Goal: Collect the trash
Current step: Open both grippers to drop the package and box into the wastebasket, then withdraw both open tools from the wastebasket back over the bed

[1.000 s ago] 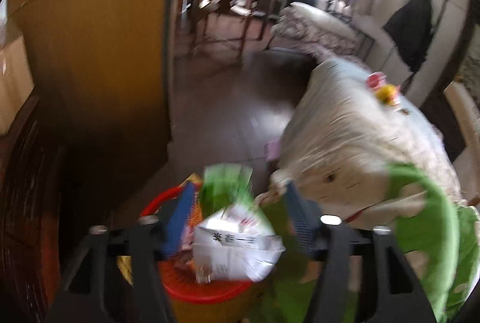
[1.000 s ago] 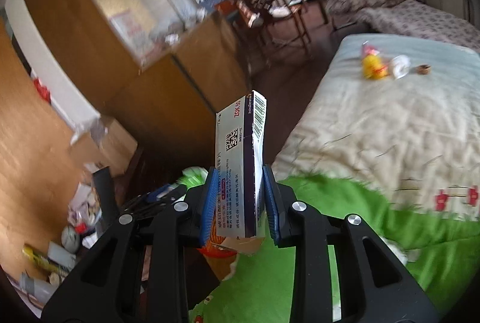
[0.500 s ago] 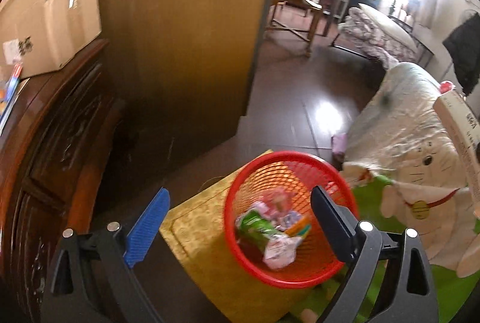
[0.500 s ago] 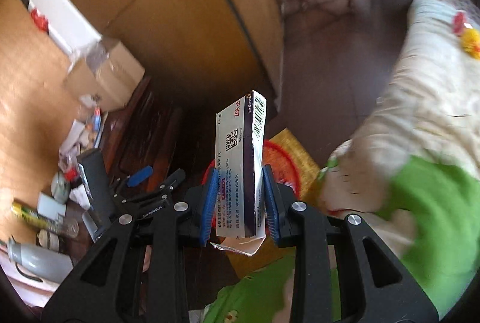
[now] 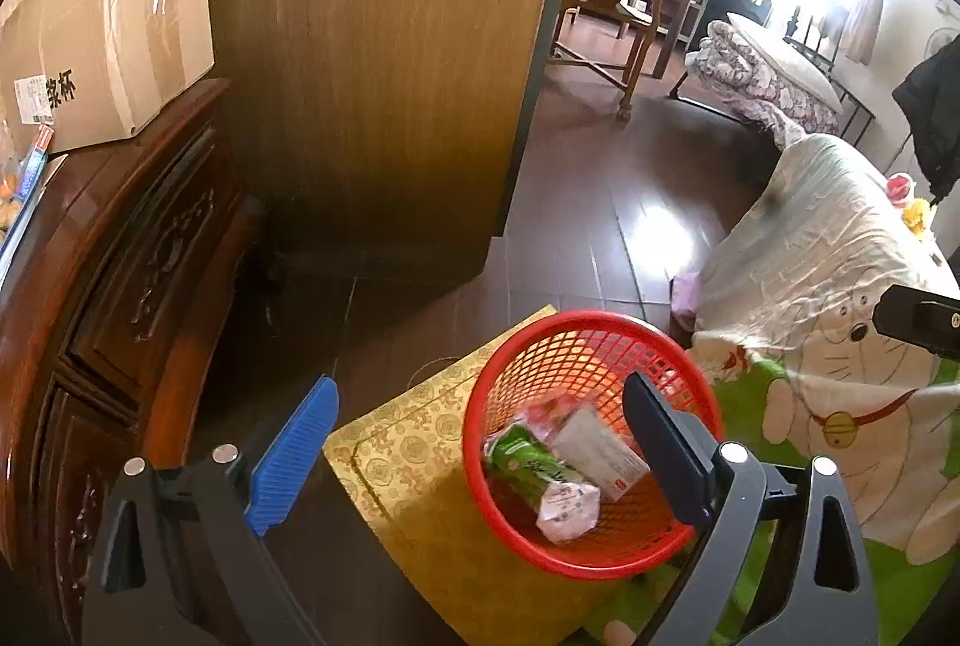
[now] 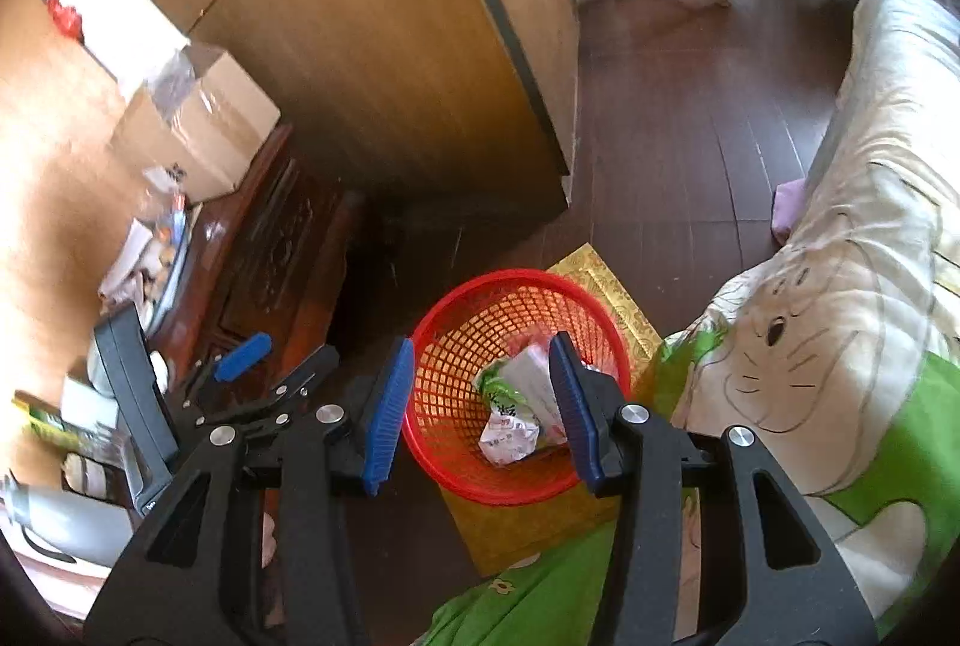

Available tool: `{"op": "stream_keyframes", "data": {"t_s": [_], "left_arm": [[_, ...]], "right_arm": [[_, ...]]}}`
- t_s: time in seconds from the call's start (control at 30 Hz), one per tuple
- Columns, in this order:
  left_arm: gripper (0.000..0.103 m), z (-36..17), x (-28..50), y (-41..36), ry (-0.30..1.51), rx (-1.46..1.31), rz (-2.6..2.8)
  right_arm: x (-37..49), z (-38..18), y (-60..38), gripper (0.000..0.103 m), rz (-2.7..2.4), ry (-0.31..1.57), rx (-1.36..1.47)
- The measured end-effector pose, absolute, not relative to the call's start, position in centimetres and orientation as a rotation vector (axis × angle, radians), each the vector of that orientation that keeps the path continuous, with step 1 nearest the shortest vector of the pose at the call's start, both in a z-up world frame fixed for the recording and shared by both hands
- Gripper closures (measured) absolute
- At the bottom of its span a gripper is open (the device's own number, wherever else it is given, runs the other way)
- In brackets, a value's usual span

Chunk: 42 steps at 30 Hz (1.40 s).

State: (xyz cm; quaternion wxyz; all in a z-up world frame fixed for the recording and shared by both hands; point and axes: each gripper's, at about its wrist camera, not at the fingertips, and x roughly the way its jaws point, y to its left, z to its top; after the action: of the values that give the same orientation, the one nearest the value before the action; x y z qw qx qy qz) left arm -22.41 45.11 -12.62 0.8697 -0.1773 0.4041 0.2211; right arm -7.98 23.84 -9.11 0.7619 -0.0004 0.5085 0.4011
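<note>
**Ana:** So why was the round red plastic mesh basket (image 6: 516, 388) sitting where it was, low in the middle of the frame?

**Ben:** It stood on a flat yellow patterned board (image 5: 414, 472) just beside the bed edge, I'd judge so that trash lifted off the bed could drop straight in. Both tools hung above it.

**Ana:** And the grippers themselves?

**Ben:** The right gripper (image 6: 480, 406) had its blue-padded fingers spread wide with nothing between them, framing the basket's mouth from above. The left gripper (image 5: 480, 460), at the bottom of its own frame, was likewise spread and empty, offset towards the basket's left rim.

**Ana:** How much trash did you count?

**Ben:** Four pieces, as far as I could tell, all lying loose on the basket's floor: one green crinkled wrapper (image 5: 522, 460), one white crumpled packet with pink print (image 5: 567, 511), one white rectangular carton (image 5: 600, 451) leaning on the far wall, and one pink-red wrapper (image 5: 543, 412) partly hidden behind.

**Ana:** Anything left outside?

**Ben:** At the right edge of the left view, a small red item (image 5: 898, 184) and a yellow one (image 5: 915, 212) lay on the cream cartoon-print quilt (image 5: 828, 250), well apart from the basket. Whether they were trash, I couldn't say.
</note>
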Motion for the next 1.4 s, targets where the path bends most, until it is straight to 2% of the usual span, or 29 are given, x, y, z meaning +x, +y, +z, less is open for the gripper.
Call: {"op": "stream_keyframes", "data": {"t_s": [0.53, 0.97, 1.13, 1.4], "left_arm": [[0.006, -2.6, -21.6, 35.6, 0.701, -0.121, 0.396], [0.006, 4.4, -19.0, 20.1, 0.578, 0.168, 0.259], [0.006, 5.0, -15.6, 14.7, 0.570, 0.230, 0.168], [0.006, 1.5, -4.8, 9.3, 0.689, 0.193, 0.067]], "right_arm": [[-7.9, -1.8, 10.6, 0.055, 0.749, 0.881, 0.199], [-9.6, 1.4, -5.9, 0.044, 0.549, 0.673, 0.368], [-8.9, 0.2, -11.6, 0.035, 0.424, 0.653, 0.409], [-4.2, -4.3, -17.9, 0.035, 0.226, 0.760, 0.459]]}}
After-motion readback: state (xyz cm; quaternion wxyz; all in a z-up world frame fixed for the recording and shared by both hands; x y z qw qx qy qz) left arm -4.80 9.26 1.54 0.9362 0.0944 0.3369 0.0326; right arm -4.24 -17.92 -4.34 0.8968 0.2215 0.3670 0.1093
